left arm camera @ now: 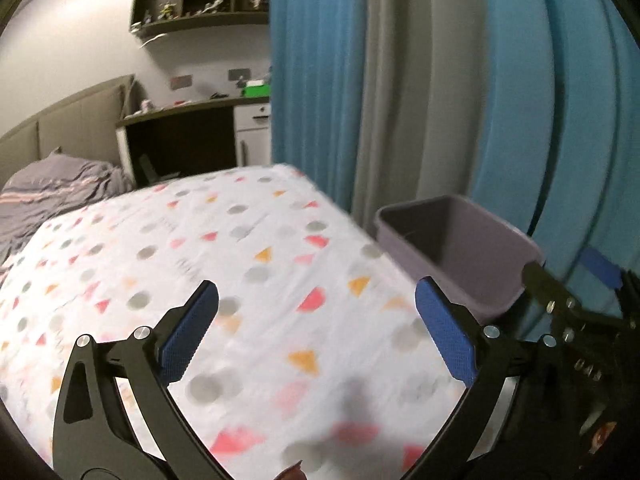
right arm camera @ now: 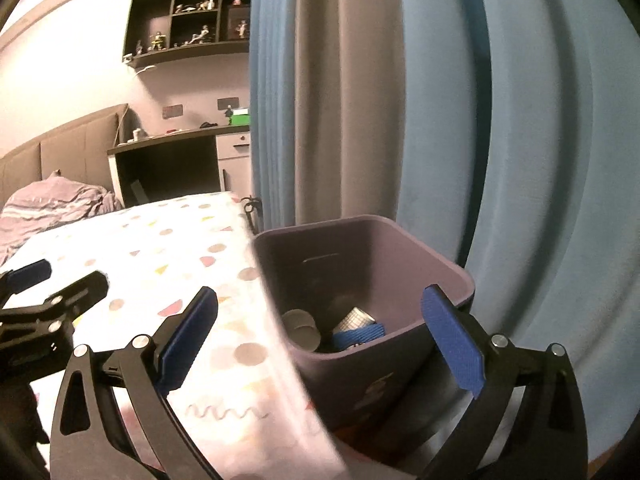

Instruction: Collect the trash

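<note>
Both claws gape wide, empty: the left claw point(left arm camera: 316, 300) over the bed point(left arm camera: 260, 280), the right claw point(right arm camera: 320, 312) above the purple bin point(right arm camera: 400, 384) beside it. Inside, a paper cup point(right arm camera: 300, 326) and wrappers point(right arm camera: 356, 318) look light and crushable; I'd pinch rims gently.

Dim indoor light, motion blur, perhaps strongest foreground; fisheye-curved edges.

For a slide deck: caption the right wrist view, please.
Right gripper open above a purple bin holding discarded items, beside the patterned bed.
</note>
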Demonstrator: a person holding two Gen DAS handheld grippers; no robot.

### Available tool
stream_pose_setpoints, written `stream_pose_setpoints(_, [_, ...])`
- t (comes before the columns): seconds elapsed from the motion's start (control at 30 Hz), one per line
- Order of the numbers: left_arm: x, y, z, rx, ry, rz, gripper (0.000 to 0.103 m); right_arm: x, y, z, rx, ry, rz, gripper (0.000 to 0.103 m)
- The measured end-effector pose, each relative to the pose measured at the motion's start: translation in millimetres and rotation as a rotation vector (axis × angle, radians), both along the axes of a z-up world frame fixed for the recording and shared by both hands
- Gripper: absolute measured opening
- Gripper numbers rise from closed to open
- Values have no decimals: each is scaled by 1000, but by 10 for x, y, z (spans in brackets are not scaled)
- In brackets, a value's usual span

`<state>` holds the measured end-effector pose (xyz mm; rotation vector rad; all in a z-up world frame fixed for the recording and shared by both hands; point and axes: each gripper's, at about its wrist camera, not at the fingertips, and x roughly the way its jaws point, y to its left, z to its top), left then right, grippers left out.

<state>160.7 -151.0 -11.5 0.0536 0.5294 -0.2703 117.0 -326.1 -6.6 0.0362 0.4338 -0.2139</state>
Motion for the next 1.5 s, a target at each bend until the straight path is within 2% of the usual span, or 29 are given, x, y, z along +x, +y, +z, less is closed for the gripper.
stream_pose_setpoints(0.27, [-453, 624, 3, -10, -20, 96, 97, -323, 434, 87, -41, -34, 8, 98])
stream_pose_setpoints(0.43, [-727, 827, 24, 12, -43, 115, 97, -513, 704, 162, -55, -38, 40, 97])
stream_pose_setpoints(0.67, [-1000, 1076, 103, -18, -70, 137, 97, -740, 933, 217, -41, -41, 48, 98])
stream_pose_setpoints(1.03, [-1174, 1237, 120, -48, -67, 148, 97, -885, 1009, 255, -31, -50, 53, 98])
stream_pose_setpoints(1.5, [-1181, 1238, 133, -66, -59, 136, 97, -912, 1020, 253, -32, -54, 56, 98])
